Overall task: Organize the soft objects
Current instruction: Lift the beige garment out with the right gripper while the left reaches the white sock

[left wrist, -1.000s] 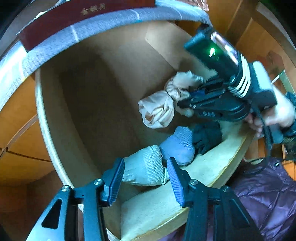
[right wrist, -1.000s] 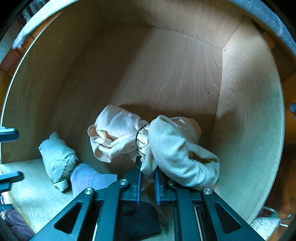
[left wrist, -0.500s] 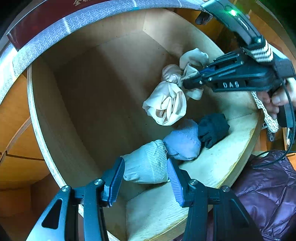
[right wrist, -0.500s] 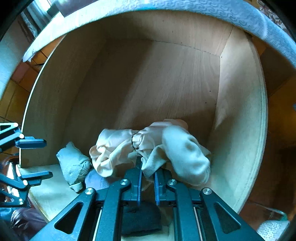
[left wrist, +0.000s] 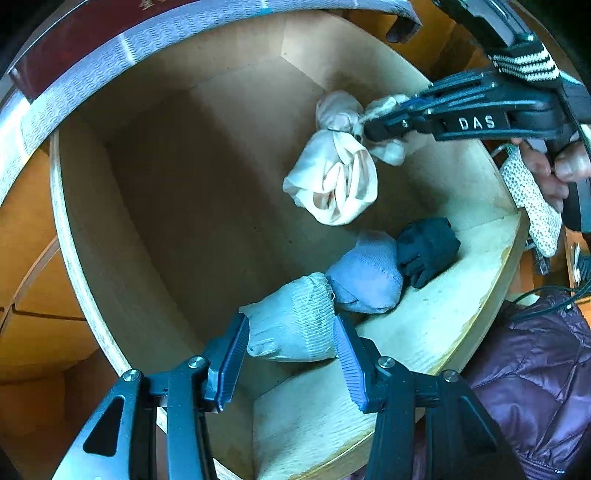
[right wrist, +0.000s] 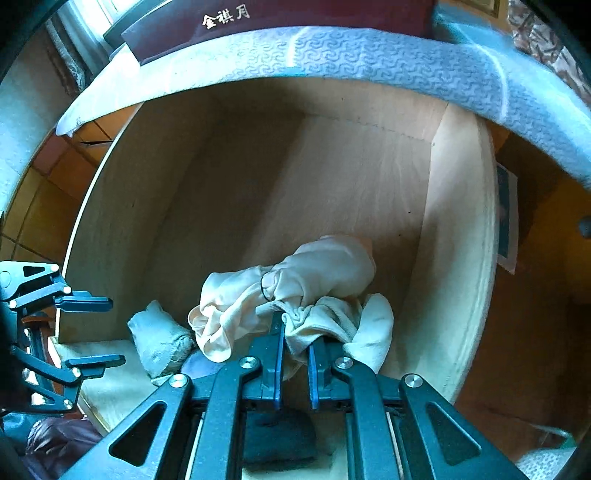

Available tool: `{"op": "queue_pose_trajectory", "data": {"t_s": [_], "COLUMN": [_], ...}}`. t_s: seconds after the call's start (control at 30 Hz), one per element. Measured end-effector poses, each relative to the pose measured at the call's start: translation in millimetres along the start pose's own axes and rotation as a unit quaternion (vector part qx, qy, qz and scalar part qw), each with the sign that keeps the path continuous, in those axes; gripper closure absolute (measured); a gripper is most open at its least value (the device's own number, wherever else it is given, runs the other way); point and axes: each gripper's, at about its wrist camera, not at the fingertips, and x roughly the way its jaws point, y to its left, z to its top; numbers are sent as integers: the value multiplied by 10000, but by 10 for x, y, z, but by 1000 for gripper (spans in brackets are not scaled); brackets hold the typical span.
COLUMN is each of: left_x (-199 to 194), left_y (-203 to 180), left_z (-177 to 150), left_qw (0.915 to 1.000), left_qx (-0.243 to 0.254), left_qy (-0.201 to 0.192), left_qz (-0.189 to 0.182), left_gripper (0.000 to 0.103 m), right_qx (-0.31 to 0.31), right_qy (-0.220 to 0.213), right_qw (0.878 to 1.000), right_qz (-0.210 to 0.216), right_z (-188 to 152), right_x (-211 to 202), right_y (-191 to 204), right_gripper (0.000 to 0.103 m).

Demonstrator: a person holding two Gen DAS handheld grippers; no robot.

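Cream cloth bundle (right wrist: 295, 295) is clenched by right gripper (right wrist: 294, 325), lifted over wooden drawer (left wrist: 443, 332). Grey rolled sock (left wrist: 291, 332) is straddled by left gripper (left wrist: 291, 332), jaws apart, contact unclear.

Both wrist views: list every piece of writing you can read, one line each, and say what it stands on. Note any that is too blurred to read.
"DAS": white letters on the side of the right gripper.
"金祺月": white characters on the dark red box on top of the cabinet, right wrist view.
Gold characters on the same box in the left wrist view: cut off and too blurred to read.
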Motion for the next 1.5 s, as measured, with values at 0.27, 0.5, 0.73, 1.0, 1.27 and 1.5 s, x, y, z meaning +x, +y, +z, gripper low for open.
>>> {"op": "queue_pose_trajectory", "data": {"t_s": [0.27, 0.5, 0.73, 1.0, 1.27, 1.5], "left_x": [85, 223, 391, 569, 738, 799], "left_y": [-15, -29, -91, -209, -321, -313], "left_z": [100, 120, 168, 244, 374, 417], "left_qw": [9993, 9971, 9941, 9875, 9807, 9786], "left_qx": [343, 617, 837, 1270, 1579, 1654], "left_qy": [170, 448, 684, 935, 1156, 1210], "left_qz": [12, 32, 28, 8, -50, -156], "left_gripper": [57, 57, 59, 59, 59, 59], "right_qx": [34, 35, 12, -44, -76, -5], "right_qy": [-115, -255, -483, -653, -751, -804], "right_qw": [9999, 9995, 9986, 9974, 9966, 9960], "right_qz": [-101, -166, -228, -293, -343, -393], "right_z": [26, -1, -66, -76, -89, -88], "right_x": [-182, -352, -622, -793, -875, -938], "right_y": [29, 67, 154, 189, 150, 103], "right_gripper": [93, 93, 93, 93, 93, 93]}}
